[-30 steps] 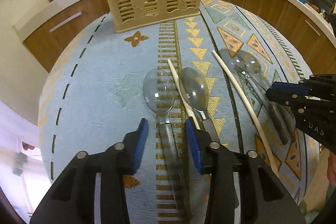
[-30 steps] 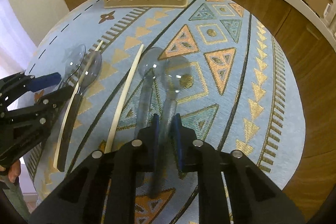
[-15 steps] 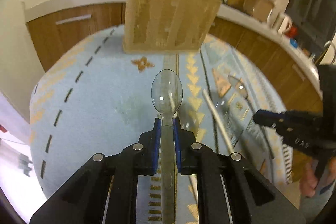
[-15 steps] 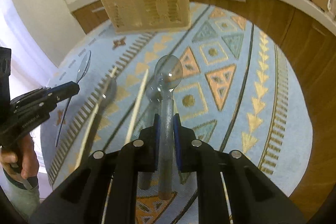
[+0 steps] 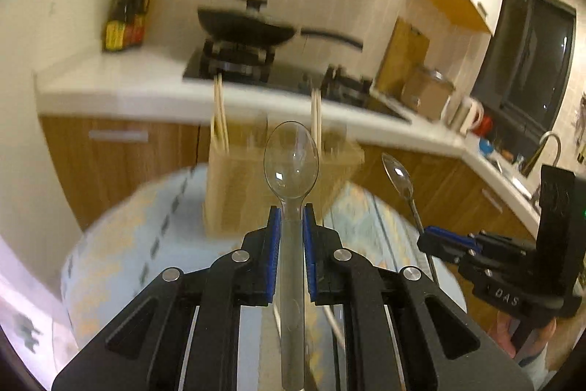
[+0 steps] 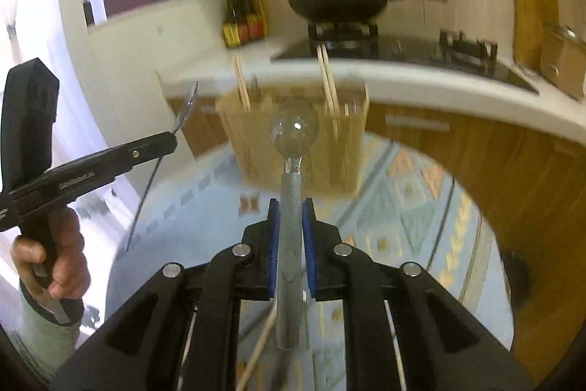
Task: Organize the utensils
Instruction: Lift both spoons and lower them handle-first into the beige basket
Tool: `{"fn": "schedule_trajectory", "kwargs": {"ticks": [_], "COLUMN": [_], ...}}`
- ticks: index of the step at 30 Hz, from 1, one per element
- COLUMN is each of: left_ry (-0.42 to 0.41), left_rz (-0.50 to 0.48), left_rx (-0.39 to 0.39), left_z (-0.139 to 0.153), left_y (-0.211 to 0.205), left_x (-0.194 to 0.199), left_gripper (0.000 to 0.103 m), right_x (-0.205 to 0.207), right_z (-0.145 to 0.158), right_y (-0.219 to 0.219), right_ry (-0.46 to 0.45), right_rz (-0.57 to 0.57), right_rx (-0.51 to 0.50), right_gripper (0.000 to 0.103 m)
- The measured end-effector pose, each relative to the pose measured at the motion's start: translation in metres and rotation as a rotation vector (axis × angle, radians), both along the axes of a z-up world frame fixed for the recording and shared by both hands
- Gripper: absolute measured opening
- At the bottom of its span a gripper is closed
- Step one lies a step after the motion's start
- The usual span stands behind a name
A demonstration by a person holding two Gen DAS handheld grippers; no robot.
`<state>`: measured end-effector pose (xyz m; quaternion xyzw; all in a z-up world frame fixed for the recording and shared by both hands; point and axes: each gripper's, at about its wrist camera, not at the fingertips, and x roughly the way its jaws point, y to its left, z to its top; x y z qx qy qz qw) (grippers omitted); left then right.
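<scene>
My left gripper (image 5: 292, 218) is shut on the handle of a clear plastic spoon (image 5: 291, 163), held in the air with its bowl pointing forward. In the right wrist view my right gripper (image 6: 291, 211) is shut on a second clear spoon (image 6: 295, 129) with a greyish handle, also off the table. Both point towards the beige slatted utensil basket (image 5: 238, 193) (image 6: 329, 152), which stands on the blue patterned tablecloth (image 5: 121, 244) with chopsticks (image 5: 219, 112) upright in it. Each view shows the other gripper (image 5: 447, 244) (image 6: 161, 143) beside it with its spoon. A loose chopstick (image 6: 260, 347) lies on the cloth below.
Behind the table runs a white kitchen counter (image 5: 110, 87) over wooden cabinets, with a black wok (image 5: 245, 28) on a hob, dark bottles (image 5: 126, 17), a kettle (image 5: 465, 112) and a sink tap (image 5: 545, 145). A hand (image 6: 55, 262) grips the left tool's handle.
The left gripper closed on a spoon's handle. Both grippers rose from the cloth with their spoons and tipped up, so the basket's top and the counter came into view.
</scene>
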<state>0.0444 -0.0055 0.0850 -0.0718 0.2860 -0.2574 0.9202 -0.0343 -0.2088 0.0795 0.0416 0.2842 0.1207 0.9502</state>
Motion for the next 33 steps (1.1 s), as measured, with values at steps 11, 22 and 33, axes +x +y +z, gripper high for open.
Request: {"fn": "schedule_trajectory", "kwargs": {"ticks": [11,22,33], "left_ry": [-0.147,-0.25,-0.329], "left_rz": [0.04,0.144,0.307], "left_rx": [-0.117,-0.108,-0.06], "left_z": [0.048,0.043,0.007], "left_y": [-0.008,-0.021,-0.03], "left_x": [0.066,0.124,0.143], "left_gripper": [0.01,0.01,0.011], "right_x": [0.064,0.138,0.147], "right_z": [0.051,0.04,-0.002], "right_y": [-0.007,-0.03,-0.003], "right_ry": [-0.244,-0.311,-0.473], "right_rz": [0.01,-0.076,-0.278], "right_rx": [0.082,0.163,-0.045], "right_gripper": [0.01,0.01,0.01]}}
